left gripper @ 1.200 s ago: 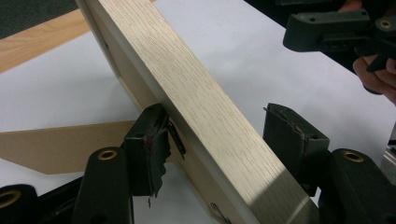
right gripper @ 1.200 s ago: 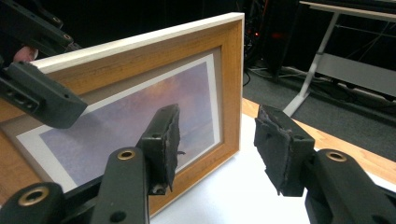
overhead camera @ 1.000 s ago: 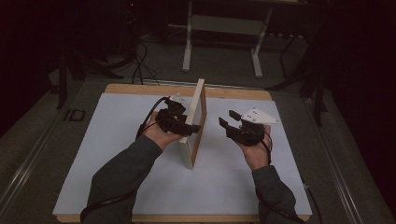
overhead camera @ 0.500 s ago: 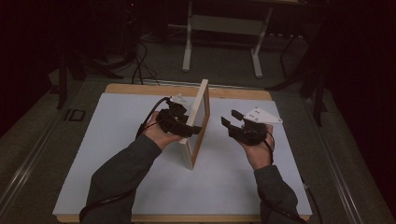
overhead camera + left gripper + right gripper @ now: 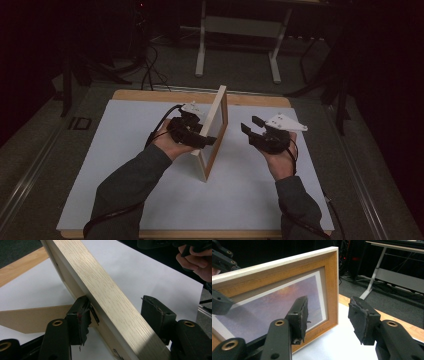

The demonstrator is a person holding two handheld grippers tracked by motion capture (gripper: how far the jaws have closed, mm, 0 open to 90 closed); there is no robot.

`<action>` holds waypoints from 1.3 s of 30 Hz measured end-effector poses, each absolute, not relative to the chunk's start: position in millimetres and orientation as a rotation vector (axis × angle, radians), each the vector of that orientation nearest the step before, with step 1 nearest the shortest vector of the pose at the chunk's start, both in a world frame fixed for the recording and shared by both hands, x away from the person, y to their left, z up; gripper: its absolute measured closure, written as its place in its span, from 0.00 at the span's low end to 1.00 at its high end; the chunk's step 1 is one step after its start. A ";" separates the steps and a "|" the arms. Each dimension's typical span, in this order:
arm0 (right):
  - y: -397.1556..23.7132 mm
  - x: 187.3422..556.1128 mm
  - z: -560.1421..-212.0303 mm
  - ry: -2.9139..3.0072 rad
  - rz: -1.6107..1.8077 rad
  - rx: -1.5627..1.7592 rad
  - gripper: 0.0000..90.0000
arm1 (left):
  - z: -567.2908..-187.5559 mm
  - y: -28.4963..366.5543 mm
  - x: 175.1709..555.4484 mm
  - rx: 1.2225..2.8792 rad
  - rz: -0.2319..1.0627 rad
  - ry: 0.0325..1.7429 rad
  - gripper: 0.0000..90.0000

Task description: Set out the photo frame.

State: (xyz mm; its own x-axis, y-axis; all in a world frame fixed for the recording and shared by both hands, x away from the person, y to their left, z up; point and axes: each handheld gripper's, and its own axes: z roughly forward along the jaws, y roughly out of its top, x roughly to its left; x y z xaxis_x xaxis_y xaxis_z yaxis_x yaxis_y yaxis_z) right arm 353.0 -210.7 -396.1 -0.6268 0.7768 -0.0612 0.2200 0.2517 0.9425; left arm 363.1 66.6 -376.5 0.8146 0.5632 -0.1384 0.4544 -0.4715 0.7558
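A light wooden picture frame stands on its edge in the middle of the white sheet. My left gripper reaches it from the left and is shut on its deep oak side, one pad on the back and one at the front edge. In the left gripper view the frame's beige easel back rests on the sheet. My right gripper hovers open to the right of the frame, apart from it. From the right gripper view the frame's front with a purple-toned picture faces me.
The white sheet covers a wooden table with a dark floor around it. Beyond the far edge stand white desk legs and cables. Bare sheet lies left of the frame and in front of both hands.
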 end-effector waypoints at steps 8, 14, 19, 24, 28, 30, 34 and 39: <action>-212.5 354.8 -395.3 1.999 1.373 0.906 0.55 | -375.7 64.5 362.8 2.160 0.159 0.706 0.47; -213.4 355.2 -395.3 1.998 1.372 0.906 0.54 | -375.3 63.0 363.3 2.168 0.156 0.694 0.47; -214.4 355.2 -393.7 1.997 1.375 0.908 0.54 | -374.8 61.6 363.0 2.176 0.156 0.674 0.47; -215.8 355.9 -392.0 1.993 1.373 0.908 0.54 | -374.2 59.5 362.1 2.186 0.157 0.647 0.47; -217.3 356.6 -391.7 1.991 1.377 0.915 0.54 | -374.2 59.3 361.8 2.189 0.159 0.631 0.47; -217.8 357.0 -391.7 1.990 1.374 0.915 0.54 | -374.3 59.5 361.7 2.188 0.158 0.626 0.47; -218.6 357.6 -391.9 1.993 1.372 0.919 0.54 | -374.4 60.4 362.6 2.190 0.152 0.619 0.47; -220.7 358.4 -391.6 1.993 1.370 0.924 0.54 | -374.2 59.9 362.5 2.194 0.151 0.604 0.47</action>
State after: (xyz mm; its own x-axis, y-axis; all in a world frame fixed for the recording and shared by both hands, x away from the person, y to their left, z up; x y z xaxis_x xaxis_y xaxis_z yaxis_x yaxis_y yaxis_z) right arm 358.4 -220.7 -391.6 -0.6153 0.7864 -0.0546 0.2307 0.2459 0.9414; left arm 362.5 59.9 -374.2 0.8769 0.4710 -0.0956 0.3707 -0.5362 0.7583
